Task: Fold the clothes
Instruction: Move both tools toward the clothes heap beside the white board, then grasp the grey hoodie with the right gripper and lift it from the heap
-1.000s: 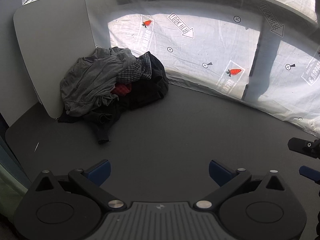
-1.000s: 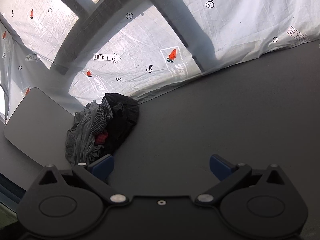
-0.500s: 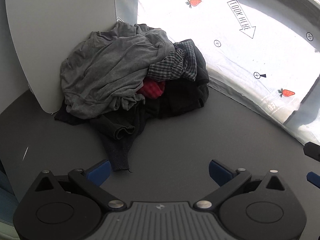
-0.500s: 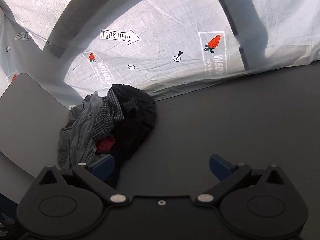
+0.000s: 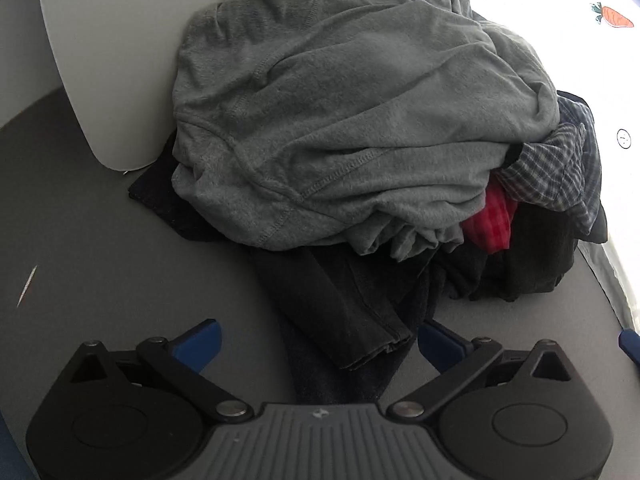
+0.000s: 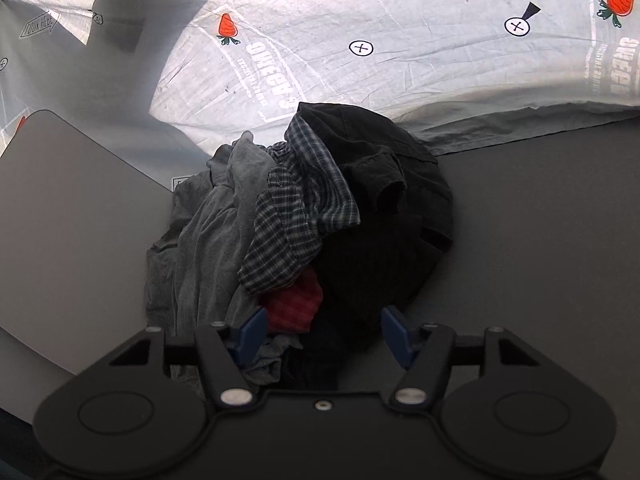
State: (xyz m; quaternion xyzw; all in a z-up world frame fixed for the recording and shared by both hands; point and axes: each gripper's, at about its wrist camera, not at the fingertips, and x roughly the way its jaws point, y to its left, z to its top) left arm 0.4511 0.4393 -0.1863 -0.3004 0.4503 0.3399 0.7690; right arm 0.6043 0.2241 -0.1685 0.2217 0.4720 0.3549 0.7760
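Observation:
A heap of clothes lies on the grey table (image 5: 100,264): a grey shirt (image 5: 340,120) on top, a checked garment (image 5: 552,172), a red checked piece (image 5: 492,220) and dark garments (image 5: 344,304) beneath. My left gripper (image 5: 320,340) is open, its blue pads either side of a dark sleeve end that lies between them untouched. In the right wrist view the heap shows the checked garment (image 6: 292,224), the red piece (image 6: 296,304), a black garment (image 6: 384,208) and the grey shirt (image 6: 200,248). My right gripper (image 6: 324,332) is closing, with dark cloth and the red piece between its jaws, pads apart from them.
A pale rounded board (image 5: 112,48) leans upright behind the heap, also in the right wrist view as the board (image 6: 72,220). A white printed sheet (image 6: 400,48) with strawberries and arrows hangs along the table's far edge. A tip of the other gripper (image 5: 630,346) shows at the right.
Both grippers have moved in close to the heap, which now fills the views. The left one now straddles the dark sleeve end. The right gripper's jaws have narrowed.

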